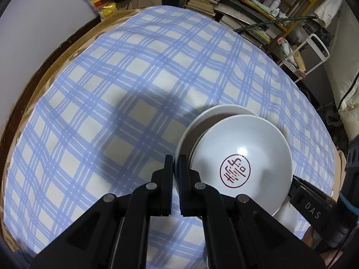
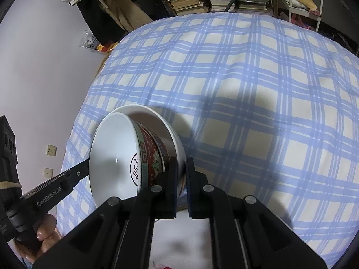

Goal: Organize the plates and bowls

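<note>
A white plate (image 1: 215, 112) carries a white bowl (image 1: 242, 148) with a red seal mark inside and a red patterned outside (image 2: 154, 157). My left gripper (image 1: 176, 163) is shut on the plate's left rim. In the right wrist view my right gripper (image 2: 181, 168) is shut on the opposite rim of the plate (image 2: 157, 121), and the bowl (image 2: 112, 148) leans in it. Each gripper shows in the other's view: the right gripper (image 1: 296, 183) behind the bowl, the left gripper (image 2: 86, 168) at the bowl's far side. The plate seems held above the cloth, casting a shadow.
A blue checked tablecloth (image 1: 134, 78) covers the round table. Shelves (image 1: 258, 4) with books and clutter stand behind the table, and a white wall (image 2: 33, 78) lies to the left. A hand (image 2: 47, 237) grips the left gripper's handle.
</note>
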`<state>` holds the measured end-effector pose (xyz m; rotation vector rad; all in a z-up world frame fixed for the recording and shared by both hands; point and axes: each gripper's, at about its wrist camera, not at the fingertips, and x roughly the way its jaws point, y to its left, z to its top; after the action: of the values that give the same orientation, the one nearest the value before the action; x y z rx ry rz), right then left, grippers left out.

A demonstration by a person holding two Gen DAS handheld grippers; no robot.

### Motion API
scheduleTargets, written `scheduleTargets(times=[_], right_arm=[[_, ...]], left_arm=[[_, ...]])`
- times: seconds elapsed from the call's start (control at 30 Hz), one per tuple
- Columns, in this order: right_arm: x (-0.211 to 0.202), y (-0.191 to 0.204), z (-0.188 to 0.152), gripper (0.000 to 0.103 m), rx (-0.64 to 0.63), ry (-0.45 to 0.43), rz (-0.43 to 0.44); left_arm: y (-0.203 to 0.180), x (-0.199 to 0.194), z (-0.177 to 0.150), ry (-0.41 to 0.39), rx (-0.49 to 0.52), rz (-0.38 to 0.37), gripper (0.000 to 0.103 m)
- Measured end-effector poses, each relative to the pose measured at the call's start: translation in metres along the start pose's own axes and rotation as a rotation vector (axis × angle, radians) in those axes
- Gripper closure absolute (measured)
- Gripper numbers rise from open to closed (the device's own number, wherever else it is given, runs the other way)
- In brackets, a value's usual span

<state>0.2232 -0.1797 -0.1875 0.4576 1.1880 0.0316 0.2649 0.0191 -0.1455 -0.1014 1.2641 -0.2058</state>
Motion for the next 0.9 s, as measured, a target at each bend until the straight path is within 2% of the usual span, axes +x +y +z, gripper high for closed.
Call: scheduleTargets(times=[0.57,0.9], right_arm=[[-0.014,0.009,0.0,0.092,0.001,0.006,-0.018],[-0.055,0.019,-0.009,0.092,-0.004,-0.03,0.021]], left_arm=[[0.0,-0.018,0.0,-0.009,-0.012,0.01,0.101],[-0.013,-0.072,-0.01,-0.091,0.027,0.018,0.101]])
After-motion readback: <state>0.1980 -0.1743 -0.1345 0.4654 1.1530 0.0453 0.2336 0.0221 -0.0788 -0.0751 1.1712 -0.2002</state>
